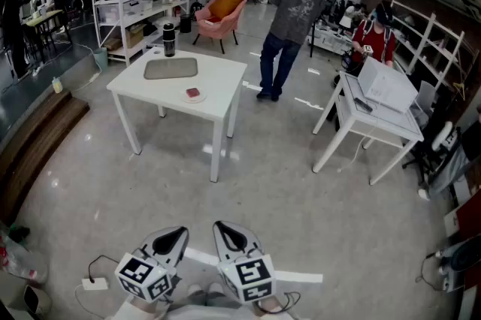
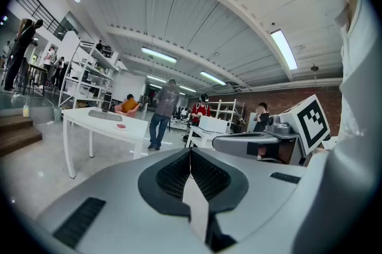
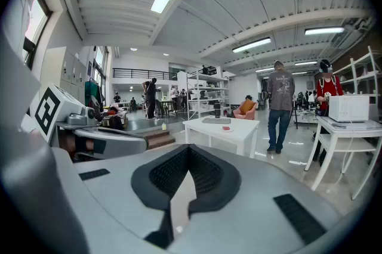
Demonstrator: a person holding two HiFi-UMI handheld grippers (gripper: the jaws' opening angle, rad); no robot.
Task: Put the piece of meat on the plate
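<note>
Both tongs clenched on nothing, down by the body: grey left tongs [image 2: 191, 154], grey right tongs [image 3: 188, 151], well apart from the white square desk [image 1: 218, 86]. Small dark-red piece of meat [image 1: 194, 93] looks to lie on the small round white plate [image 1: 201, 98] near the desk's front edge; I'd expect it to be light, soft and slick, so pinch gently across the middle. Head view gives the top-down layout plus grey rectangular mat [image 1: 170, 68] and black cylindrical flask [image 1: 168, 39]; gripper views show the desk only edge-on but confirm the jaws are closed and empty.
</note>
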